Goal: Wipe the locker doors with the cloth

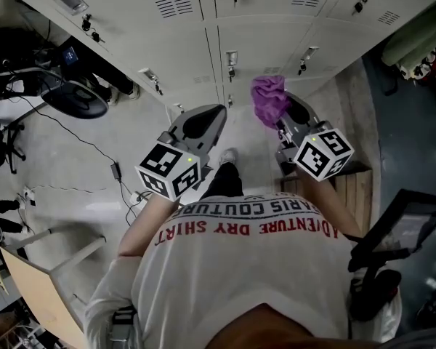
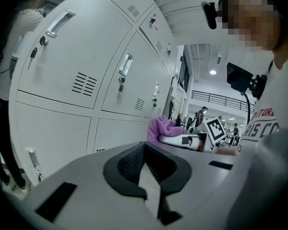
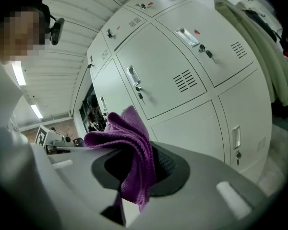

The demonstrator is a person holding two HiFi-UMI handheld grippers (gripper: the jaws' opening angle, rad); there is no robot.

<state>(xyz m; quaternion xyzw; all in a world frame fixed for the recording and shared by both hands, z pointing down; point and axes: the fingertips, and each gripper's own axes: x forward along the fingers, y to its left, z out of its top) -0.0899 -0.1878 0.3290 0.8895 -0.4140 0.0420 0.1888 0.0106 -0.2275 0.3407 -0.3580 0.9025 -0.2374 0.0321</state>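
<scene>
Right gripper [image 1: 285, 119] has its jaws clamped on the purple cloth [image 1: 269, 99]. In the right gripper view the cloth [image 3: 129, 143] is pinched between the dark pads of the right gripper [image 3: 139, 170]. Most of it is bunched up above and ahead of the tips, and a short tail hangs back below the pinch. Left gripper [image 1: 212, 113] carries nothing: in its own view the jaws of the left gripper [image 2: 148, 170] are drawn together with only a thin slit between the pads. Both sets of jaws point at the bank of grey lockers [image 1: 203, 42], which fills the space ahead of the left jaws [image 2: 77, 56] and the right jaws [image 3: 182, 80]. The doors have louvre vents, recessed handles, and keys in the locks. Seen from the left jaws, the cloth [image 2: 161, 128] sits off to their right, level with the lower row of doors. I can't tell from any view whether it actually touches a door. The two grippers are side by side but apart, with my shoe [image 1: 227, 155] on the floor between them in the head view. To the right of the right jaws a pale green garment [image 3: 259, 37] hangs against the end of the lockers. Well left of the left jaws there is a black office chair [image 1: 76, 97].
</scene>
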